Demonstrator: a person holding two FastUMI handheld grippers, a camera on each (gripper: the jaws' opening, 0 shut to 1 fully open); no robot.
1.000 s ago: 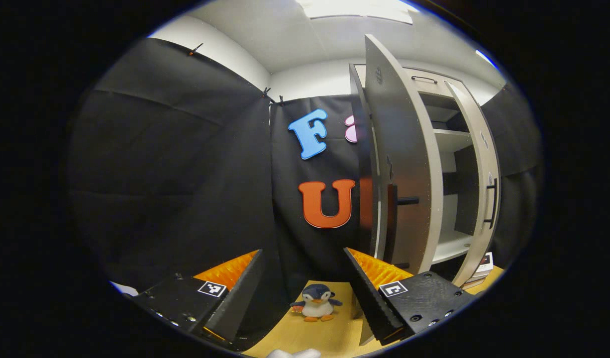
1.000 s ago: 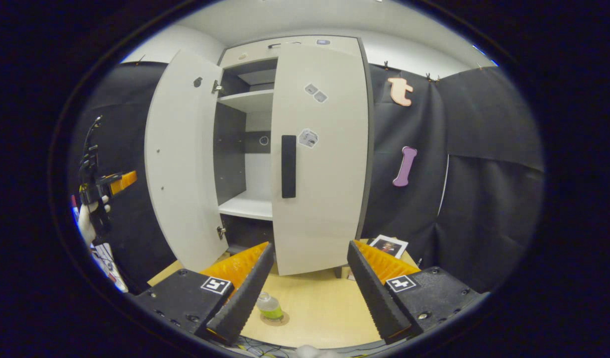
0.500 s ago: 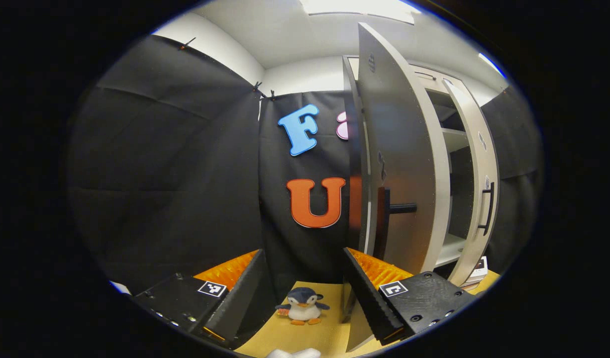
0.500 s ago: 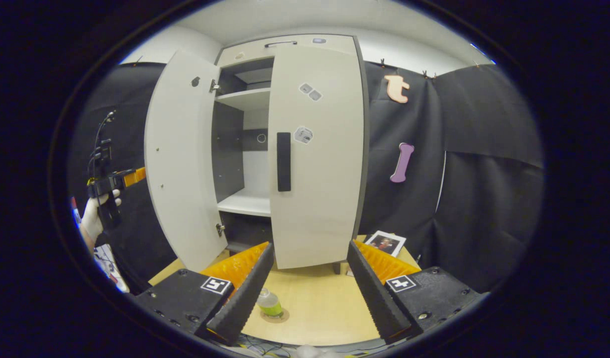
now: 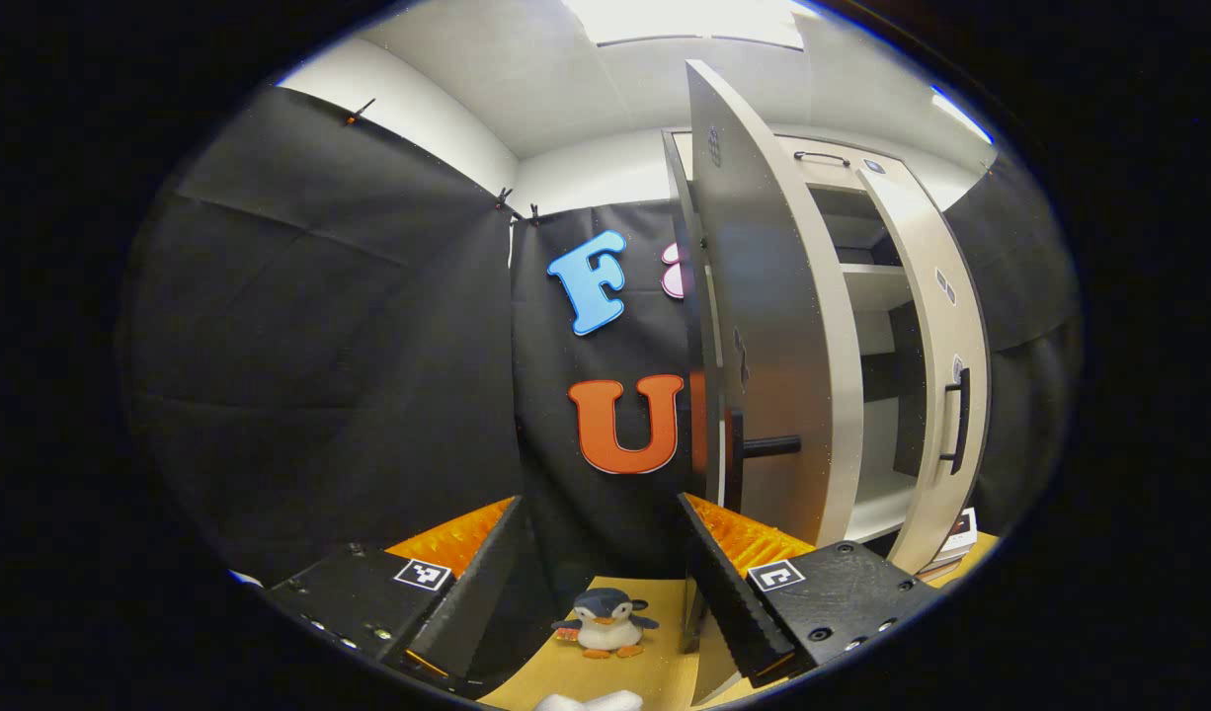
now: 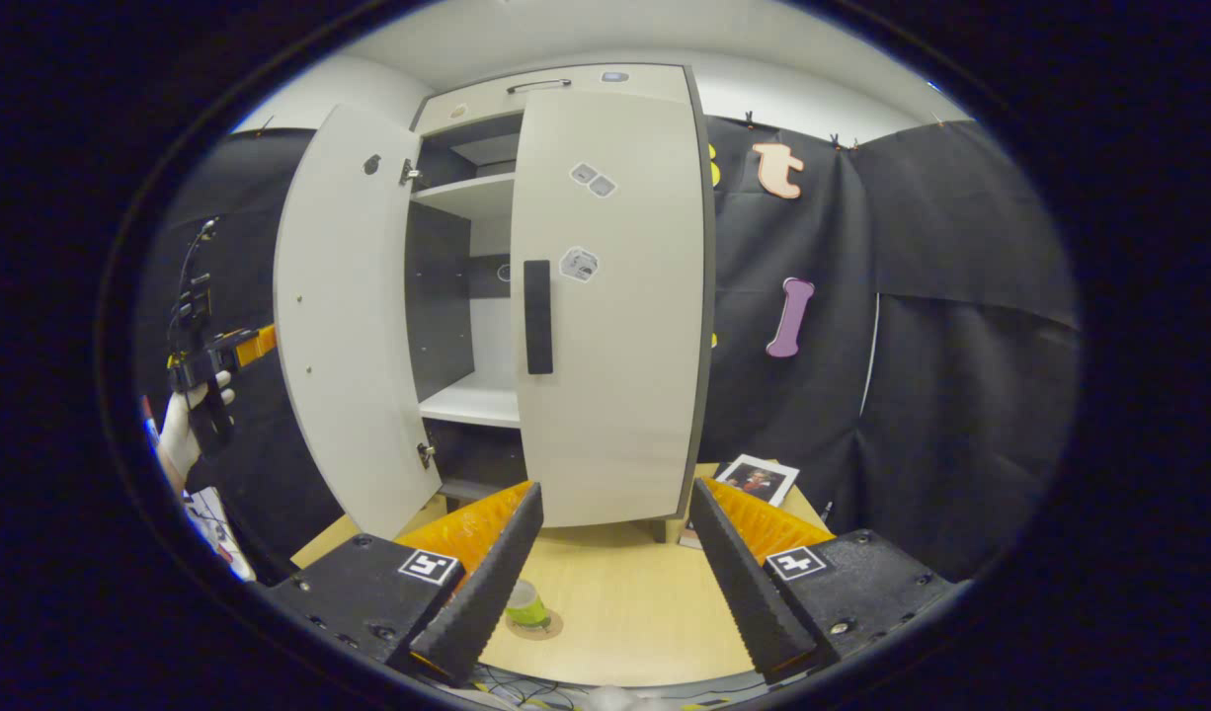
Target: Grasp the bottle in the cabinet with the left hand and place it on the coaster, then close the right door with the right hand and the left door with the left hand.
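Left gripper view: left tool (image 5: 601,578) spread wide, empty, aimed past the outer face of the open left door (image 5: 764,346); plush penguin (image 5: 605,624) on the counter (image 5: 655,662). Right gripper view: right tool (image 6: 613,573) spread wide, empty; right door (image 6: 615,326) nearly shut; bottle (image 6: 524,604) upright on coaster (image 6: 544,626); left tool at far left beside the left door.

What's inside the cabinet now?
Through the gap beside the open left door, the cabinet shows only bare shelves. The right door covers the rest, so that side can't be seen. The bottle stands outside on the coaster.
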